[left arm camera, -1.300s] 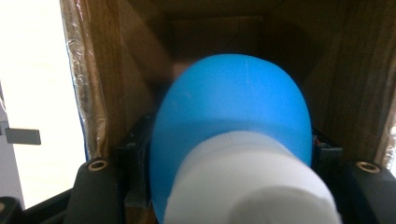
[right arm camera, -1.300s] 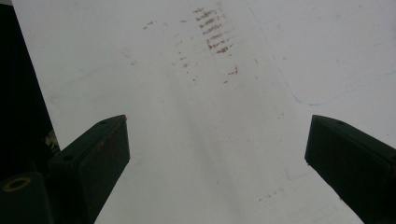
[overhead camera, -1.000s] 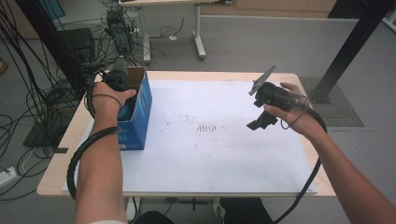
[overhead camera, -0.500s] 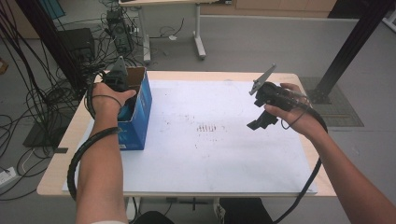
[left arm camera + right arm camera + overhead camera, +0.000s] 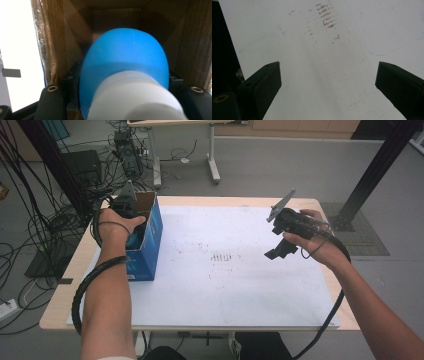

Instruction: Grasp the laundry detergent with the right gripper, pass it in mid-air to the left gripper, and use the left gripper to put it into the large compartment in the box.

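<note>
A blue cardboard box (image 5: 152,236) stands open-topped at the table's left edge. My left gripper (image 5: 126,206) reaches down into it from above. In the left gripper view the jaws sit on either side of a blue bottle (image 5: 125,55) with a white cap (image 5: 136,100), and the left gripper (image 5: 125,96) is shut on it between the box's brown inner walls (image 5: 57,40). My right gripper (image 5: 275,251) hangs above the right half of the white sheet (image 5: 225,290), tilted down. Its jaws stand wide apart with nothing between them, as the right gripper (image 5: 327,82) shows over the sheet.
Faint brown marks (image 5: 222,256) dot the middle of the sheet. Tangled cables (image 5: 45,230) and black equipment lie on the floor left of the table. A black post (image 5: 370,175) rises at the right, and another table's legs (image 5: 212,150) stand beyond.
</note>
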`<state>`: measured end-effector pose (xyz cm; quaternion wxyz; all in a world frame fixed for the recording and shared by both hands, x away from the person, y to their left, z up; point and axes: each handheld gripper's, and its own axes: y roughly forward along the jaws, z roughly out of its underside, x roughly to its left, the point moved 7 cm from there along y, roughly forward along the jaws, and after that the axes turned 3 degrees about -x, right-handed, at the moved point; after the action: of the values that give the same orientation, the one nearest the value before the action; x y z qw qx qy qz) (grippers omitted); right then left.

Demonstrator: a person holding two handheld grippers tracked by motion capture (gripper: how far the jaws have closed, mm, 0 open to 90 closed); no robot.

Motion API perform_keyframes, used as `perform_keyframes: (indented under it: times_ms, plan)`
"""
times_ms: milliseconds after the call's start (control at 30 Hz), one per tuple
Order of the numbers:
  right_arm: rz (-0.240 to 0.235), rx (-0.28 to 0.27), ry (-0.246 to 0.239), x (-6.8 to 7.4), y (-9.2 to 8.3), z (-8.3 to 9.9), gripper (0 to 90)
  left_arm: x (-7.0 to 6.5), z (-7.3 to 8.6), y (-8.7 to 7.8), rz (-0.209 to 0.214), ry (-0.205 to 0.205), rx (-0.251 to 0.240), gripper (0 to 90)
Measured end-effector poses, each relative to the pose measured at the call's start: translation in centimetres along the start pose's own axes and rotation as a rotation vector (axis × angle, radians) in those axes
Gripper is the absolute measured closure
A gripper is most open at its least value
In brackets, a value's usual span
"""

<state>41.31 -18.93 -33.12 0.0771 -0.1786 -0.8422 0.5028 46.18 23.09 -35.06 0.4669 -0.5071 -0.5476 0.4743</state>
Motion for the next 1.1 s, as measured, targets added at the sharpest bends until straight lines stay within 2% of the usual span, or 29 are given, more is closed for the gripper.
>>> perform_keyframes:
  times_ms: [1100]
  plan:
    - [-0.003, -0.006, 0.001, 0.01, -0.08, -0.06, 6.4, -0.15, 0.13, 0.15, -0.009, 0.007, 0.009, 35.2]
